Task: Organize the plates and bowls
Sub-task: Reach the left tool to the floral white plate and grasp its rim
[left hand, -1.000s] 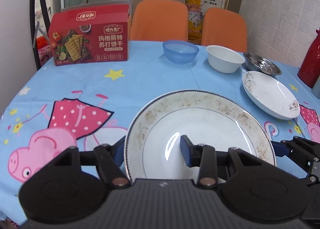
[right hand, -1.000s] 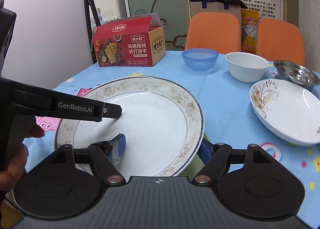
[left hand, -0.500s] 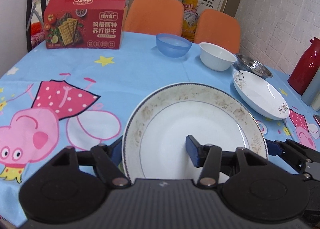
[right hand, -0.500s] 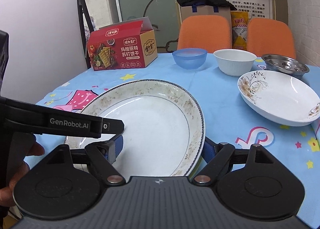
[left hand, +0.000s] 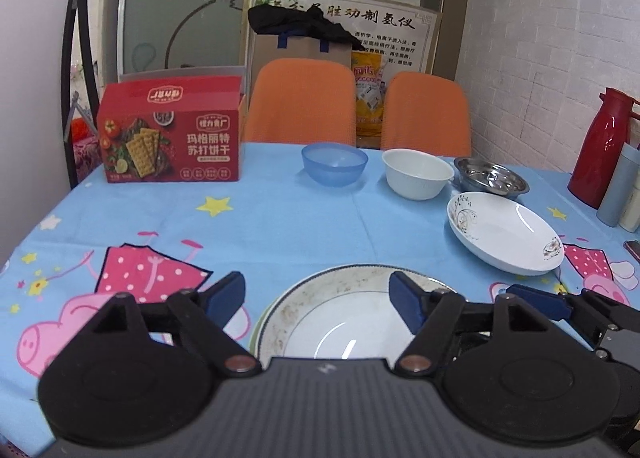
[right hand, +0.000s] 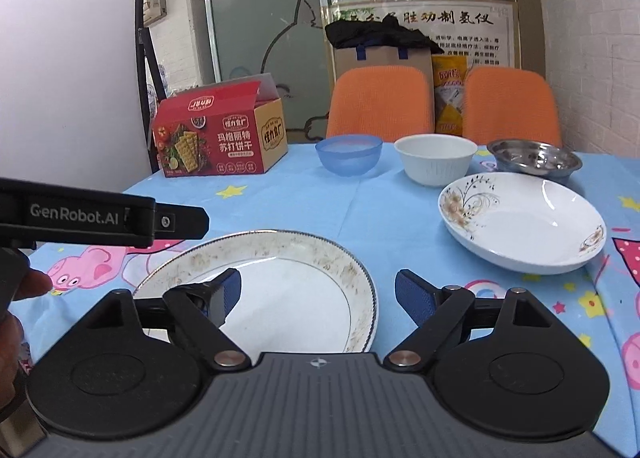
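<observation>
Grippers spread wide flank a large speckled-rim plate (left hand: 340, 322) lying flat on the blue cartoon tablecloth (left hand: 280, 218) near the table's front edge. Left gripper (left hand: 318, 298), its blue-padded fingers (left hand: 404, 300) parted and holding nothing, hovers over the plate's near left side; one finger is outside the left rim, the other above the plate's inner well. Right gripper (right hand: 316, 294) is likewise splayed and grips nothing: its left finger is over the plate (right hand: 280, 290), its right finger beyond the rim, over bare cloth.

A flower-patterned white dish (right hand: 520, 222) lies to the right, well apart from the plate, with a strip of open tablecloth between them. Along the far side stand a blue plastic bowl (left hand: 334, 164), a white bowl (left hand: 418, 174) and a steel bowl (left hand: 492, 176) in a row; the steel bowl is just beside the patterned dish's far rim. A red cracker box (left hand: 172, 134) occupies the far left corner, near the table's edge. A broad stretch of cloth lies between the plate and the row of bowls.

At the right edge in the left wrist view stand a red flask (left hand: 600, 150) and a grey tumbler (left hand: 622, 186). Two orange chairs (left hand: 304, 106) back the far side of the table.
</observation>
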`<state>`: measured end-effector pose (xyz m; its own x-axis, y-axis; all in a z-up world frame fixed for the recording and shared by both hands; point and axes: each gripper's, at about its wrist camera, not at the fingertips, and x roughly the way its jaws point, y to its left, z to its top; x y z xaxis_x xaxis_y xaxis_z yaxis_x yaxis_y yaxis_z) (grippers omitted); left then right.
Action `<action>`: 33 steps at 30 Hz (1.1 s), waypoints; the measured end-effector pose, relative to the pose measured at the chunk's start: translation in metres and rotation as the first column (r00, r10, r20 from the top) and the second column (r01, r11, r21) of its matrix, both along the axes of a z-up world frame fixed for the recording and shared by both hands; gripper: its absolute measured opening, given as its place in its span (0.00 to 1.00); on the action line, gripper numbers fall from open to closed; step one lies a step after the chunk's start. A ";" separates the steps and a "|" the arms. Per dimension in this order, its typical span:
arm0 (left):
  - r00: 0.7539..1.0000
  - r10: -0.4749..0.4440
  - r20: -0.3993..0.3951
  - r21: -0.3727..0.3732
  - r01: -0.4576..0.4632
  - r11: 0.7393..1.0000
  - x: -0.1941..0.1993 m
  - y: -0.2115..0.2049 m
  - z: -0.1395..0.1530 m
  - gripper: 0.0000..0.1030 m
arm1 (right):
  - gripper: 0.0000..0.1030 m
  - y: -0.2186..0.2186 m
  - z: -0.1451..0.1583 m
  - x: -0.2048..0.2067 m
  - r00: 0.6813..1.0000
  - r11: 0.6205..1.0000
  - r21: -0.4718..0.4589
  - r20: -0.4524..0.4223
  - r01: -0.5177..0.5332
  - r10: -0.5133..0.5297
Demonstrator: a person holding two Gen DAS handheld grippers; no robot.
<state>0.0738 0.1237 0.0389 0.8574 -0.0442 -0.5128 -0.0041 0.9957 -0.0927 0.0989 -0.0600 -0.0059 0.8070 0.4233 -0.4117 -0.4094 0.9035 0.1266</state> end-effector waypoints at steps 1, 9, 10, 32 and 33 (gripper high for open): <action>1.000 -0.005 -0.003 0.000 0.005 1.000 0.000 -0.002 0.000 0.70 | 1.00 -0.003 0.001 -0.001 1.000 1.000 0.009 0.002 0.004 -0.004; 0.997 -0.047 -0.056 0.002 0.047 0.999 0.010 -0.022 -0.012 0.70 | 1.00 -0.041 -0.005 0.010 0.994 0.994 0.051 -0.057 0.093 -0.090; 0.996 -0.054 -0.067 0.002 0.054 0.999 0.013 -0.026 -0.014 0.70 | 1.00 -0.047 -0.007 0.011 0.992 0.992 0.057 -0.063 0.112 -0.109; 0.916 -0.169 -0.364 -0.182 0.108 0.977 0.198 -0.123 -0.027 0.70 | 1.00 -0.159 -0.007 0.127 0.945 0.954 -0.074 -0.134 0.290 -0.298; 0.912 -0.170 -0.374 -0.184 0.107 0.977 0.207 -0.127 -0.030 0.70 | 1.00 -0.159 -0.009 0.129 0.945 0.954 -0.085 -0.137 0.287 -0.296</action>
<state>0.2805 -0.0032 0.0086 0.5734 -0.2549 -0.7786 0.0659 0.9617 -0.2662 0.2276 -0.2194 -0.0147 0.8201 0.1484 -0.5526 -0.1084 0.9886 0.1046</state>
